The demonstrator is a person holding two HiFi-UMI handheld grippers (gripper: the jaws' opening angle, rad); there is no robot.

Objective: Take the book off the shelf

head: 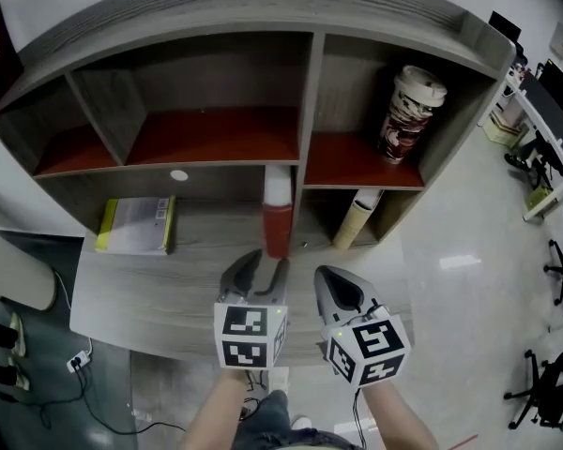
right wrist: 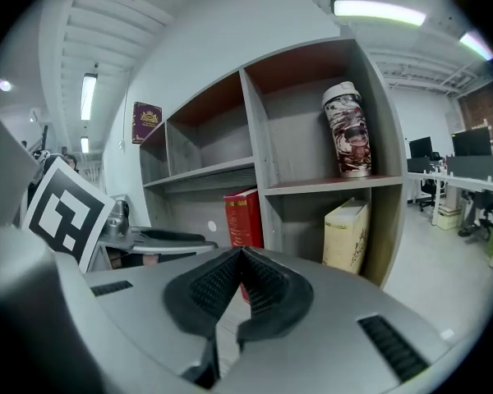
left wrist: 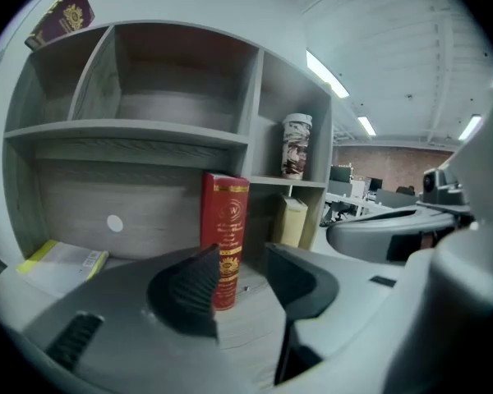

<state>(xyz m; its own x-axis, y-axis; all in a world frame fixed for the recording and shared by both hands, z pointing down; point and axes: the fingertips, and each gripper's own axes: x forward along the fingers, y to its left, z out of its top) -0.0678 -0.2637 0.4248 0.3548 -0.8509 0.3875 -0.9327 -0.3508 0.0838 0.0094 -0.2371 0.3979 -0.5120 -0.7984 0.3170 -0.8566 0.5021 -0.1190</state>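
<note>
A red book (head: 278,216) with gold print stands upright on the grey wooden ledge (head: 150,289), in front of the shelf's middle divider (head: 311,92). My left gripper (head: 266,264) is just in front of it with its jaws open. In the left gripper view the red book (left wrist: 223,240) stands just beyond the fingertips, and the pads do not touch it. My left gripper (left wrist: 240,257) holds nothing. My right gripper (head: 327,277) hangs beside the left one, shut and empty. In the right gripper view my right gripper (right wrist: 242,254) has its ribbed pads meeting, with the red book (right wrist: 244,220) behind them.
A yellow-edged book (head: 136,224) lies flat at the ledge's left. A printed cup (head: 409,112) stands in the upper right compartment and a beige book (head: 357,218) leans in the lower right one. Office chairs (head: 554,270) and desks stand at the right; cables (head: 75,364) lie on the floor at the left.
</note>
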